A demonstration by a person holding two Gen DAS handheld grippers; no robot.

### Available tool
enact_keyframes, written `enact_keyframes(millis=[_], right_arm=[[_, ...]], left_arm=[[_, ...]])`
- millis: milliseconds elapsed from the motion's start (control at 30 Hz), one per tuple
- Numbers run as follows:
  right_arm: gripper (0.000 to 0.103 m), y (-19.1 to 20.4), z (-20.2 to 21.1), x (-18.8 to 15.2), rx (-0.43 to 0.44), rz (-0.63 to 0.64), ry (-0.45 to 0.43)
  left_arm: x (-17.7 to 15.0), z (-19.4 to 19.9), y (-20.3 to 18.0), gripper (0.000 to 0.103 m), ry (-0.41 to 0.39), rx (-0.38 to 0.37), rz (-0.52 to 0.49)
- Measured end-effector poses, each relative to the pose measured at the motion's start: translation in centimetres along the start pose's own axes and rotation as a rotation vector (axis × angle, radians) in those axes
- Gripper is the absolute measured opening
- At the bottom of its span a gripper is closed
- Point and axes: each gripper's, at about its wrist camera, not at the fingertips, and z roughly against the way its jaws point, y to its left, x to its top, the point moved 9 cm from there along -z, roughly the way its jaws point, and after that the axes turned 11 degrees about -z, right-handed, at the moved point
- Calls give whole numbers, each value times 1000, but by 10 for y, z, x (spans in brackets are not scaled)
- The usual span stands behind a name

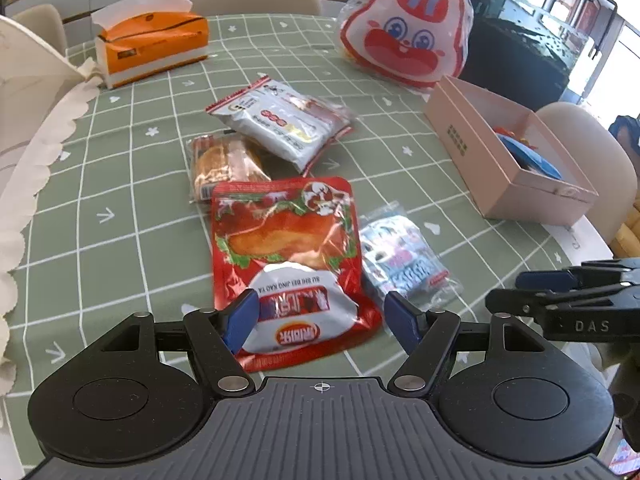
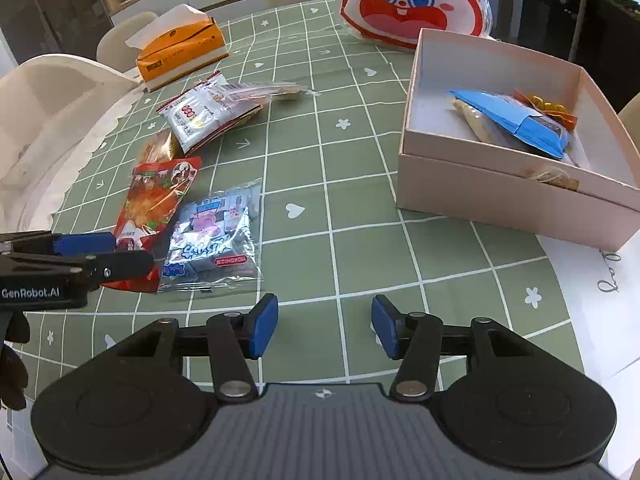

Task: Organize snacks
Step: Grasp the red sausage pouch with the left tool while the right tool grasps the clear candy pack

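Observation:
My left gripper (image 1: pixel 322 320) hangs open over the near end of a red roast-duck packet (image 1: pixel 284 256), one blue pad on each side of it and neither pressing. Beside that packet lies a silver-blue cartoon packet (image 1: pixel 404 256), with a brown bread packet (image 1: pixel 224 164) and a white packet (image 1: pixel 280 124) behind. My right gripper (image 2: pixel 325 328) stands open above bare tablecloth, nothing between its fingers. The cartoon packet (image 2: pixel 216 236) is to its left. The pink box (image 2: pixel 500 196) at right holds a blue packet (image 2: pixel 512 120) and other snacks.
A rabbit-faced bag (image 1: pixel 404 28) stands behind the pink box (image 1: pixel 500 184). An orange tissue box (image 1: pixel 152 44) sits at the far left of the green checked tablecloth (image 2: pixel 360 200). Chairs ring the round table. The left gripper (image 2: pixel 128 254) shows at the right wrist view's left edge.

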Motion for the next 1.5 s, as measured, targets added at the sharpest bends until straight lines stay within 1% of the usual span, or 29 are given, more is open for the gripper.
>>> enact_keyframes(millis=[100,200,367,433,633,733,867,933,1033,1067,1133,1167,1233,1367,1433,1500], right_arm=[[54,0,2,1,11,7,-14],[55,4,2,5,1,37,-41],[55,17,-2,12,15,85,-64],[55,22,-3,13,24,92,-70],[55,52,-12,23,63,155,-98],[55,64,-21,30,35,173,-125],[50,79,-28,35,76,176,-106],[47,82,-35,34,69,184,-84],[46,85,-38,31,72,182,-70],[46,86,-38,30,74,182,-68],[46,87,-38,29,82,178,-56],[46,87,-37,28,86,179,-49],[46,88,-35,24,87,182,-40],[46,87,-27,13,95,193,-29],[47,87,-21,5,110,196,-18],[48,87,-16,-2,141,202,-13]], left_arm=[[-3,2,-3,75,5,10,-4],[-7,2,-1,74,19,41,6],[-17,9,22,71,40,111,71],[-19,13,33,71,33,116,112],[-15,16,43,71,7,43,218],[-10,13,41,71,-1,12,228],[0,7,51,71,-25,29,230],[8,-1,61,71,-33,45,235],[15,-14,71,70,-20,39,230],[17,-16,70,69,-23,25,224],[19,-16,64,63,-24,-21,216],[18,-15,59,65,-28,-50,215],[15,-13,52,65,-25,-49,193],[4,-4,41,64,-13,-83,211],[-3,4,34,64,-8,-99,205],[-11,12,30,64,-4,-85,199]])
